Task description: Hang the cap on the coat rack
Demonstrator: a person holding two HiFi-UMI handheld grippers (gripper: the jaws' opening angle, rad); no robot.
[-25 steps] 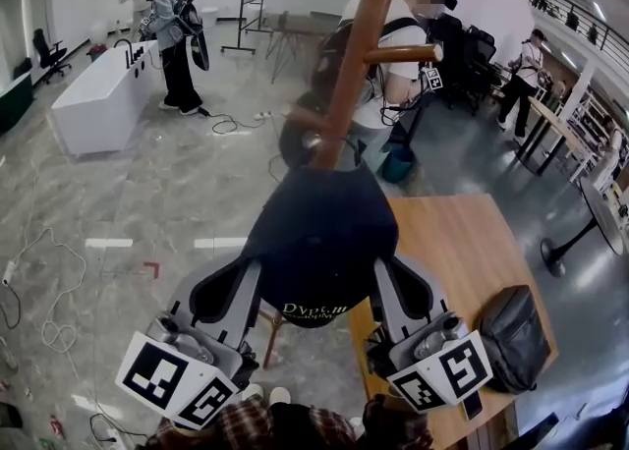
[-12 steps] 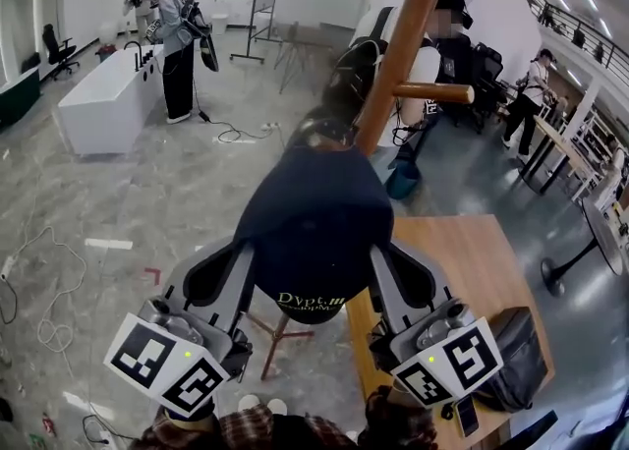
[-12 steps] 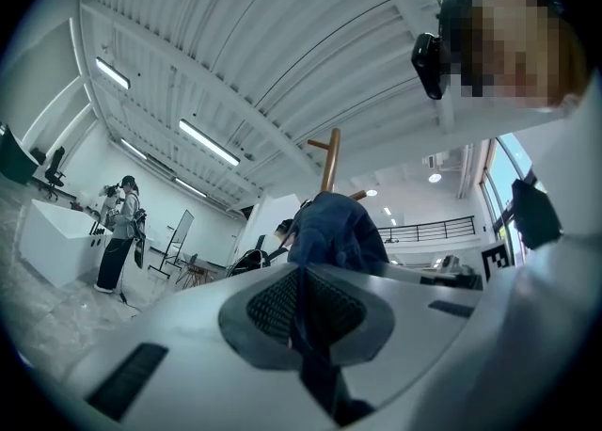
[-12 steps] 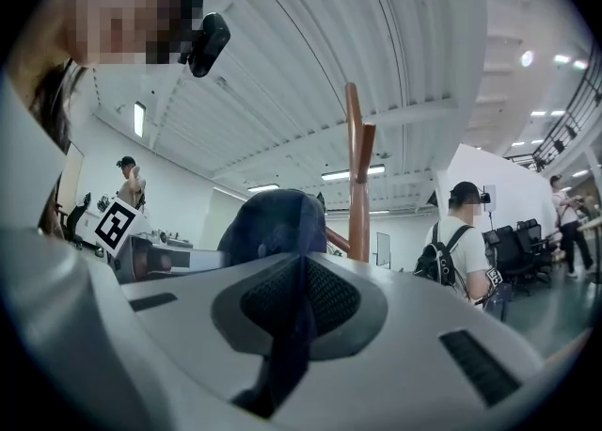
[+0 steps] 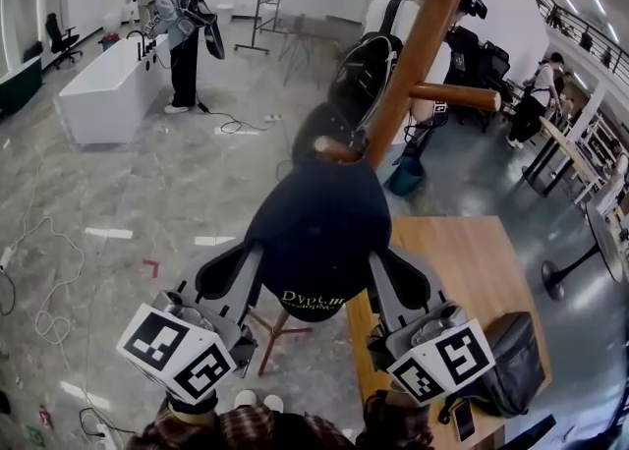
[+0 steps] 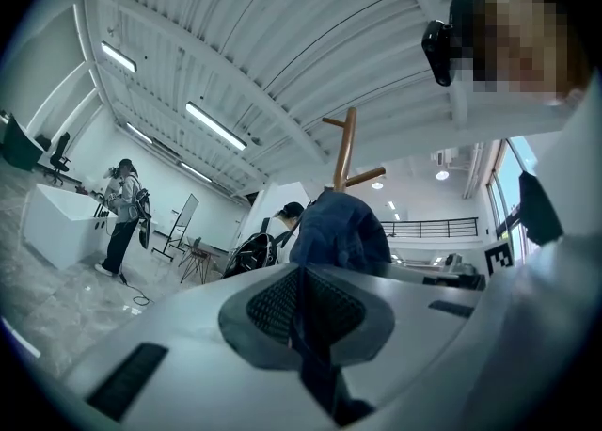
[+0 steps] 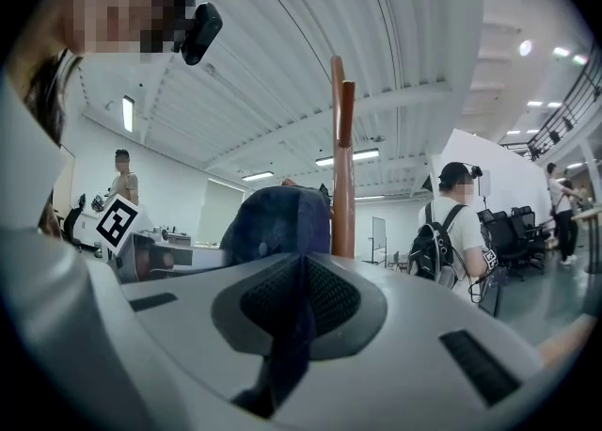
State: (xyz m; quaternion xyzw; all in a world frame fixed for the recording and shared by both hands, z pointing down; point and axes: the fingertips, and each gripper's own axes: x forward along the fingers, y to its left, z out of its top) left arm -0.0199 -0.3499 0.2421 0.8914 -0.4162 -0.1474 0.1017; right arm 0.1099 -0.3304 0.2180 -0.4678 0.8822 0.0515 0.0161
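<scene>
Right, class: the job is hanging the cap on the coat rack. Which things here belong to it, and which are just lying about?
Part of the job: navy cap, wooden coat rack, left hand-held gripper, right hand-held gripper, both clamped on the cap's edge.

Just lying about: wooden table, black bag, white counter, floor cables.

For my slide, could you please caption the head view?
Dark cap held by left gripper and right gripper near the coat rack.
</scene>
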